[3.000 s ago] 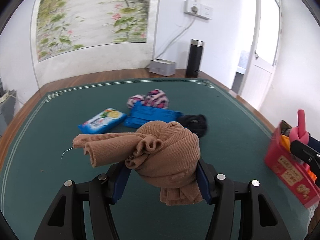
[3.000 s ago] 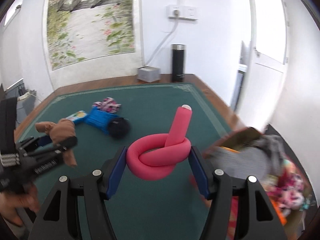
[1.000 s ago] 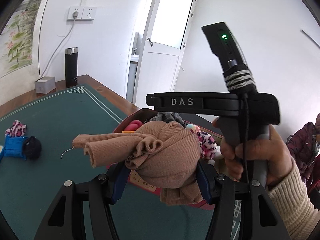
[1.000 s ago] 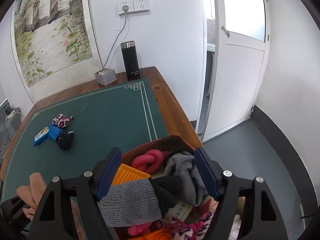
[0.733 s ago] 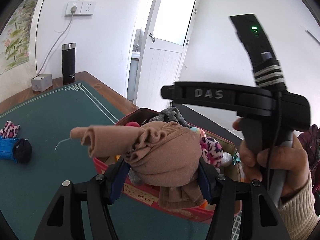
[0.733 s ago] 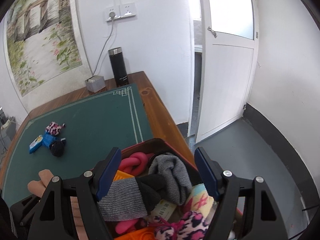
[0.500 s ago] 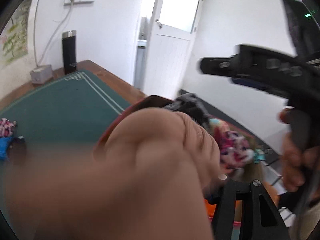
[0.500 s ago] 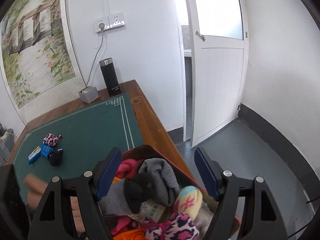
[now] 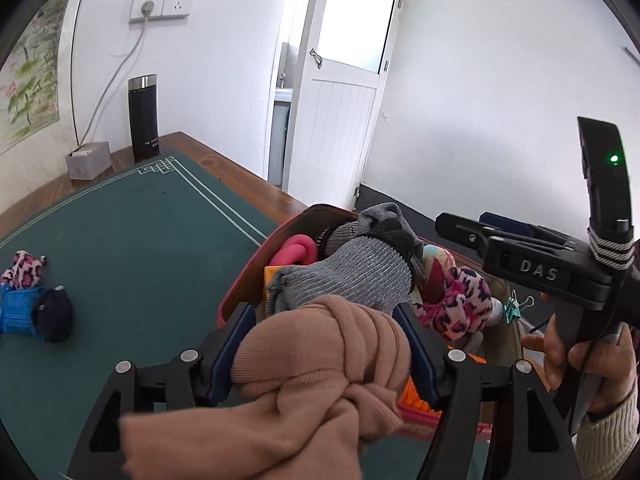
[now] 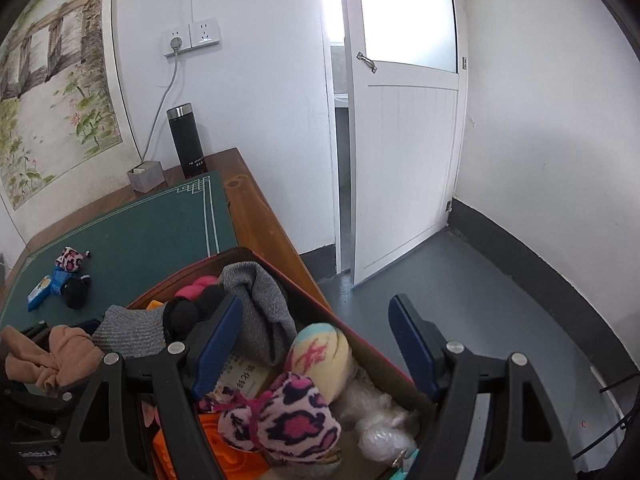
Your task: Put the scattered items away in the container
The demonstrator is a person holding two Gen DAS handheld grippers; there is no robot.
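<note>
A knotted tan cloth (image 9: 320, 364) sits clamped between the blue pads of the left gripper (image 9: 324, 356) at the near rim of a red box (image 9: 244, 280) already crammed with soft goods.

The right gripper (image 10: 316, 344) hangs above the box with its jaws wide apart and nothing between them. Inside the box lie a grey knit sock (image 9: 344, 268), a pink knotted foam tube (image 9: 294, 250), a leopard-print pink bundle (image 10: 280, 416), a pastel rolled sock (image 10: 320, 354) and something orange (image 10: 224, 456). Well apart on the green table mat (image 9: 132, 240), a second leopard-print bundle (image 9: 24, 270), a blue pack (image 9: 16, 310) and a black bundle (image 9: 54, 320) lie together. A black flask (image 9: 143, 118) and a small grey box (image 9: 88, 164) stand at the table's far edge.
</note>
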